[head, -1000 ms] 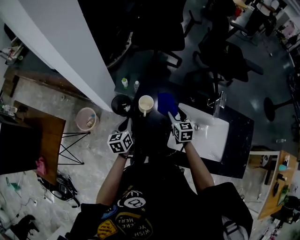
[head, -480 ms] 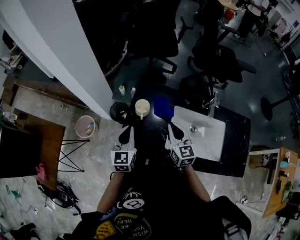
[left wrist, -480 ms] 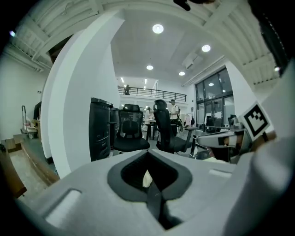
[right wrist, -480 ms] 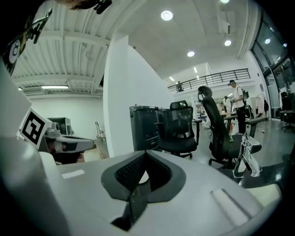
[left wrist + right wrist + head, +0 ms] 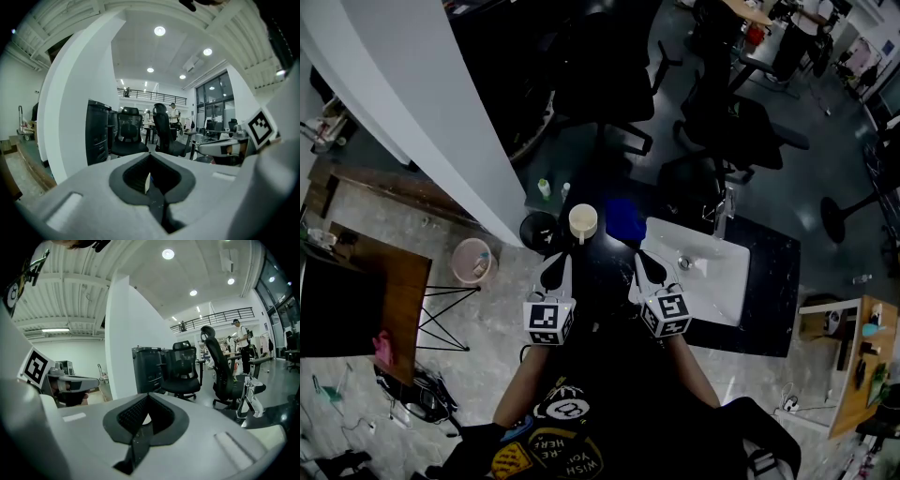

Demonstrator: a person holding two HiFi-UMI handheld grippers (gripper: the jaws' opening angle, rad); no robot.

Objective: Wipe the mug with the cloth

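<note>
Blue cloth [image 5: 625,217] lies by the mug [image 5: 583,222], left gripper [image 5: 555,266] and right gripper [image 5: 645,264] clear, jaws closed on nothing — before wiping or after.

Left gripper [image 5: 554,273] and right gripper [image 5: 645,268] side by side, jaws together, empty

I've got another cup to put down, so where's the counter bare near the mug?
Bare: the dark counter in front of the mug and blue cloth, left of the sink. Crowded: back left, where two bottles and a black round container sit by the mug.
</note>
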